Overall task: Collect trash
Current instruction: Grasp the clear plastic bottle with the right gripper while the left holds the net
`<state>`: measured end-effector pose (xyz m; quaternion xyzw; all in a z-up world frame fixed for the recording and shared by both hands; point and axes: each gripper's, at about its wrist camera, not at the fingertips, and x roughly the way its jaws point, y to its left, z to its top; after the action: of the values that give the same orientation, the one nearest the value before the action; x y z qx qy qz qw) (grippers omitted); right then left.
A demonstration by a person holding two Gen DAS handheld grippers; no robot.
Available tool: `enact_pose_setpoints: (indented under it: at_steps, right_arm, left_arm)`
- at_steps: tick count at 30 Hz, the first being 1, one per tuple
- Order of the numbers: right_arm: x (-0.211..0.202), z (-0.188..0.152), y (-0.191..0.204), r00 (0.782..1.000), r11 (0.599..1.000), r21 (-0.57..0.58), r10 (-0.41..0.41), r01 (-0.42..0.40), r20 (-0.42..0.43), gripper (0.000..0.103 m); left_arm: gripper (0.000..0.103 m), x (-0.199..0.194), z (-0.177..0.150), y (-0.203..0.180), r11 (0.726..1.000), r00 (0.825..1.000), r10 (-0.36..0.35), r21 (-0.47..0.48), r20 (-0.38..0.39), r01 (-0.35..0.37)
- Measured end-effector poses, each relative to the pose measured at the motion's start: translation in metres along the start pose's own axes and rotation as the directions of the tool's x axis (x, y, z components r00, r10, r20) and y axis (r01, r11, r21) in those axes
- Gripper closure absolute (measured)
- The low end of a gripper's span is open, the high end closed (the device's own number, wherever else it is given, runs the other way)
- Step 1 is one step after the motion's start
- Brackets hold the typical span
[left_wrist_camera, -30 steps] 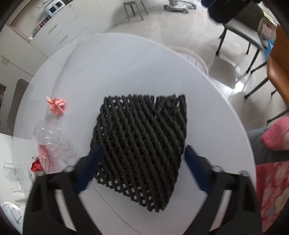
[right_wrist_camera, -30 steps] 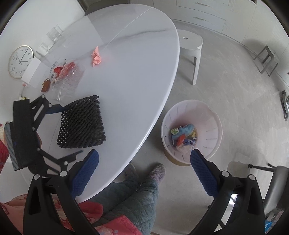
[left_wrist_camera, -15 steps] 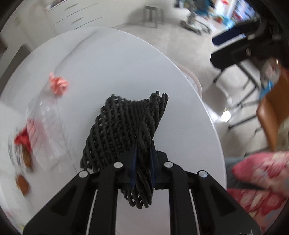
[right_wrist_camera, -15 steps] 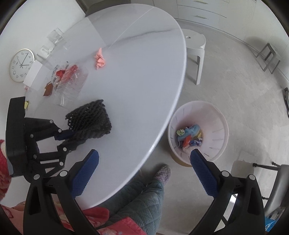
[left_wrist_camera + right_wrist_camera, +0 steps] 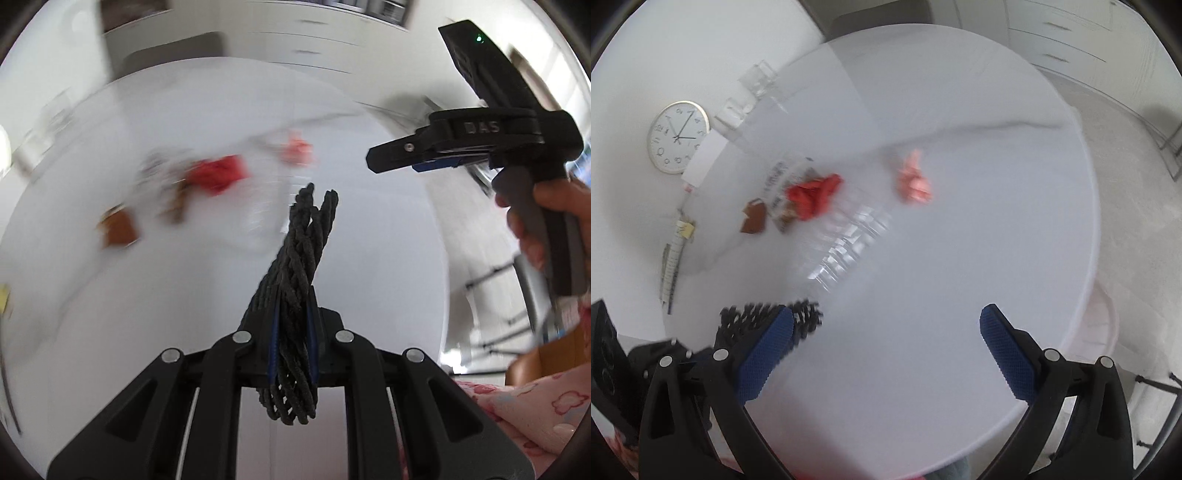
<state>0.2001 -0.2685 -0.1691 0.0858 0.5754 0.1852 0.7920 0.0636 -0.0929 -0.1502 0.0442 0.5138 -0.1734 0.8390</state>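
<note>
Black foam netting (image 5: 295,280) is pinched flat between the blue pads of the left tool (image 5: 292,332), lifted clear of the white bench (image 5: 155,288) and hanging folded both ahead of and behind the grip. The right tool (image 5: 886,343) is empty, with its pads spread wide, held over the near part of the bench; a hand (image 5: 543,221) carries it, seen from the left camera. The step in hand appears to be carrying the netting off toward a bin; only a pale pink rim (image 5: 1106,325) shows past the bench edge. Next the left tool must swing over that rim and let go. Still lying farther out are a red scrap (image 5: 812,194), a pink crumpled wad (image 5: 916,181), brown scraps (image 5: 753,218) and a clear crushed bottle (image 5: 849,236).
</note>
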Motion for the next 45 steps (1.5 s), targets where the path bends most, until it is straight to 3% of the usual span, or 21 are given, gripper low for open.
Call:
enact_pose_setpoints:
  at_steps: [4, 7, 10, 13, 16, 19, 20, 26, 29, 31, 34, 40, 45]
  right_arm:
    - [0.047, 0.018, 0.034, 0.999, 0.999, 0.037, -0.027, 0.029, -0.031, 0.003]
    - [0.060, 0.022, 0.041, 0.997, 0.996, 0.063, -0.066, 0.068, -0.029, 0.003]
    - [0.052, 0.026, 0.050, 0.998, 0.998, -0.053, -0.044, 0.042, -0.046, 0.003]
    - [0.043, 0.030, 0.061, 0.994, 0.966, -0.244, -0.098, 0.081, -0.057, 0.003]
    - [0.041, 0.025, 0.075, 0.982, 0.850, -0.519, -0.165, 0.092, -0.096, 0.003]
    - [0.049, 0.015, 0.084, 0.962, 0.695, -0.715, -0.240, 0.076, -0.132, 0.003]
    - [0.054, 0.011, 0.090, 0.956, 0.613, -0.789, -0.258, 0.052, -0.137, 0.003]
    - [0.083, -0.003, 0.107, 0.932, 0.295, -0.954, -0.329, -0.054, -0.155, 0.003]
    - [0.108, -0.004, 0.109, 0.912, 0.208, -0.972, -0.367, -0.108, -0.180, 0.003]
    - [0.116, -0.007, 0.107, 0.903, 0.205, -0.968, -0.373, -0.145, -0.214, 0.003]
    - [0.124, -0.010, 0.102, 0.881, 0.247, -0.951, -0.388, -0.183, -0.270, 0.031]
    - [0.092, -0.005, 0.077, 0.912, 0.493, -0.859, -0.274, -0.138, -0.304, 0.035]
    - [0.024, -0.005, 0.020, 0.968, 0.774, -0.631, -0.107, -0.061, -0.225, 0.035]
  left_arm:
    - [0.091, -0.011, -0.011, 0.032, 0.997, 0.999, 0.050, -0.055, 0.007, -0.049]
    - [0.091, -0.009, -0.013, 0.048, 0.996, 0.997, 0.071, -0.063, 0.011, -0.070]
    - [0.091, -0.008, -0.014, 0.059, 0.995, 0.998, 0.059, -0.081, 0.017, -0.058]
    - [0.091, -0.005, -0.016, 0.064, 0.995, 0.999, 0.036, -0.098, 0.022, -0.034]
    - [0.091, -0.001, -0.016, 0.069, 0.994, 0.999, 0.045, -0.098, 0.020, -0.043]
    - [0.091, 0.001, -0.015, 0.071, 0.993, 0.998, 0.057, -0.100, 0.015, -0.055]
    - [0.091, 0.002, -0.015, 0.072, 0.993, 0.998, 0.063, -0.104, 0.015, -0.061]
    - [0.091, 0.003, -0.015, 0.074, 0.983, 0.996, 0.089, -0.163, 0.006, -0.087]
    - [0.091, 0.005, -0.015, 0.074, 0.975, 0.995, 0.103, -0.197, -0.006, -0.102]
    - [0.091, 0.007, -0.015, 0.075, 0.969, 0.995, 0.103, -0.224, -0.012, -0.103]
    - [0.091, 0.009, -0.016, 0.074, 0.963, 0.994, 0.104, -0.246, -0.019, -0.106]
    - [0.091, 0.011, -0.008, 0.060, 0.973, 0.995, 0.095, -0.210, -0.022, -0.098]
    - [0.091, 0.011, 0.012, 0.018, 0.993, 0.999, 0.053, -0.104, 0.000, -0.053]
